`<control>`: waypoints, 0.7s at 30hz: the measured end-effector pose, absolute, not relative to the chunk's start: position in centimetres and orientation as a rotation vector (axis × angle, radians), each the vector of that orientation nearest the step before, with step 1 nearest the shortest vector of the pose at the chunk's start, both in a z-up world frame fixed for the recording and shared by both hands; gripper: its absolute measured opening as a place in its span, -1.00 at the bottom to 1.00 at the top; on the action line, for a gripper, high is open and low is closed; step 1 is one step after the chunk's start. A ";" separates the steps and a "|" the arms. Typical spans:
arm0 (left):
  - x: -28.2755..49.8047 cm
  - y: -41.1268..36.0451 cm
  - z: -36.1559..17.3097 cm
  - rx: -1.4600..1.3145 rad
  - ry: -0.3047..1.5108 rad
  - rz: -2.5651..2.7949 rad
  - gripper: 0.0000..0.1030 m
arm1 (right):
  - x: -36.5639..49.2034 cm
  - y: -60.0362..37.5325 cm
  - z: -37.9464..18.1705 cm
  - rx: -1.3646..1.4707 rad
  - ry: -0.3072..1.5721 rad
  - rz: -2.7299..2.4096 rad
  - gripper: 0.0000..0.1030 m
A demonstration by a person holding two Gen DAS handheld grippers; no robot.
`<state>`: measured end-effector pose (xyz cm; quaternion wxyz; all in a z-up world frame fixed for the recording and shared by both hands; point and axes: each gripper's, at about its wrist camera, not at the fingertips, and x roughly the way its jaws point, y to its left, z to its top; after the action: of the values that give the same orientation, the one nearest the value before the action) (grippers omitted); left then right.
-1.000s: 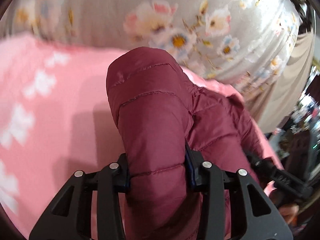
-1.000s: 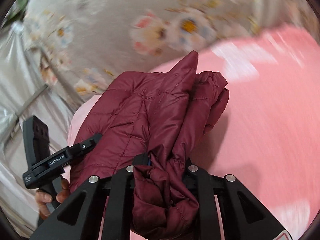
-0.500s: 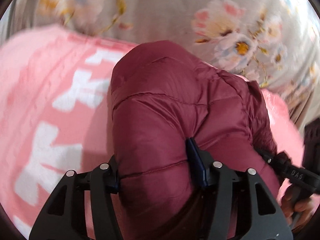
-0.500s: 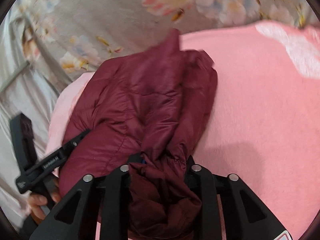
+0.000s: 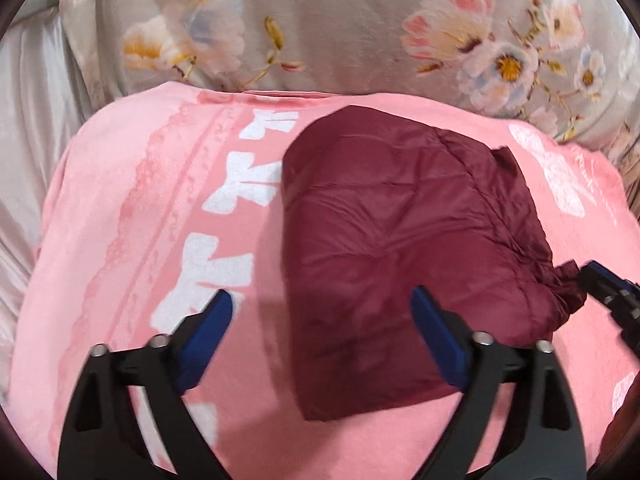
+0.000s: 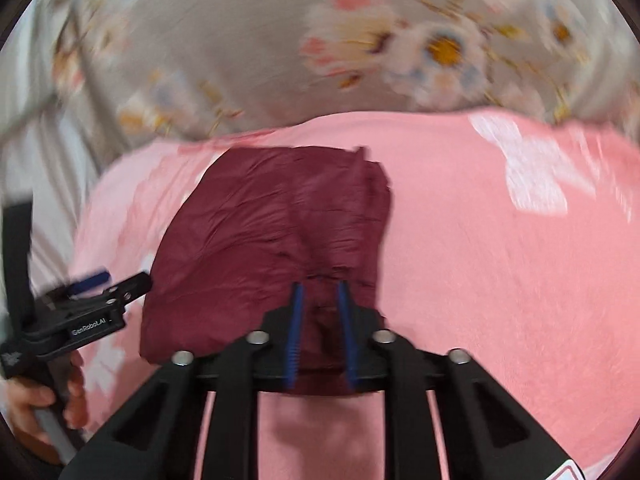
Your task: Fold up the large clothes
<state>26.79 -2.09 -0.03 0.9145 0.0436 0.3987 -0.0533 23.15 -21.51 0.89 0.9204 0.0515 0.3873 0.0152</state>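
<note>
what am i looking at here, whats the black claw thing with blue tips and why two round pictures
There is no robot here. A person holds a hand-operated gripper in each hand, and a wide-angle camera on each one looks forward along its two fingers, which gives the two round pictures.

In the left camera's picture, the left gripper is opening; its blue fingers stand wide apart, clear of the folded maroon puffer jacket, which lies on a pink blanket with white shapes. Behind it is grey flowered bedding.

In the right camera's picture, the right gripper is closing, with a bunch of the jacket's near edge between its fingers. At the left edge, a hand holds the other gripper.
</note>
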 end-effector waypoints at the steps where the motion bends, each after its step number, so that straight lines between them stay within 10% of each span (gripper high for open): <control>1: 26.6 -2.8 -0.3 0.114 0.822 -0.075 0.74 | 23.7 -20.9 0.1 0.073 0.824 0.016 -0.93; 21: 25.3 -1.5 -7.3 -0.060 0.818 0.026 0.91 | 22.4 -20.9 -6.6 0.022 0.873 -0.119 -1.00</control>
<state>25.29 -1.48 -7.35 0.9170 -0.0291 0.3975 0.0125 22.35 -20.92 -6.61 0.9044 0.0104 0.4225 -0.0576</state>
